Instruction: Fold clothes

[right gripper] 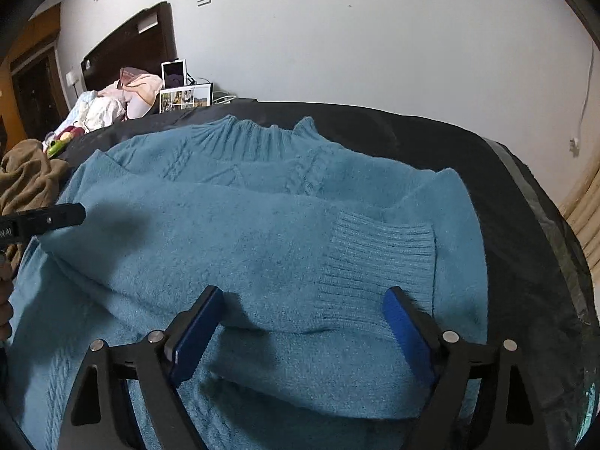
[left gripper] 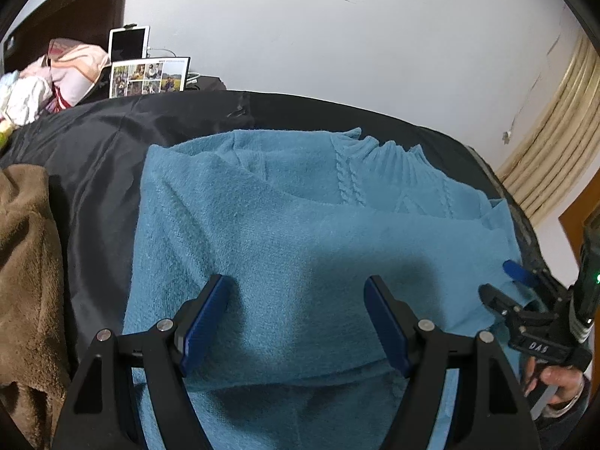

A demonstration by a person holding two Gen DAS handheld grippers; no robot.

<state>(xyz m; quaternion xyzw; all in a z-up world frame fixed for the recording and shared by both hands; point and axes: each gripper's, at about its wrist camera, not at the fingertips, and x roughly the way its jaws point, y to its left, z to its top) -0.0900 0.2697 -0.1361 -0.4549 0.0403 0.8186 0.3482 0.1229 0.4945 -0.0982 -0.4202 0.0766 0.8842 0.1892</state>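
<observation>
A blue knit sweater (left gripper: 300, 225) lies flat on a black sheet (left gripper: 97, 142), ribbed collar at the far side, both sleeves folded across the body. It also shows in the right wrist view (right gripper: 232, 232), with a ribbed cuff (right gripper: 378, 258) lying near the right side. My left gripper (left gripper: 296, 292) is open and empty, just above the folded sleeve. My right gripper (right gripper: 303, 307) is open and empty, its jaws standing either side of the sleeve near the cuff. The right gripper shows at the sweater's right edge in the left wrist view (left gripper: 502, 281); a left gripper finger shows in the right wrist view (right gripper: 52, 219).
A brown fleece garment (left gripper: 26, 262) lies bunched at the left on the sheet. Pillows and clothes (left gripper: 56, 71), a tablet (left gripper: 129, 43) and a photo board (left gripper: 150, 77) stand at the far left by the headboard. A white wall runs behind; curtains (left gripper: 555, 142) hang at the right.
</observation>
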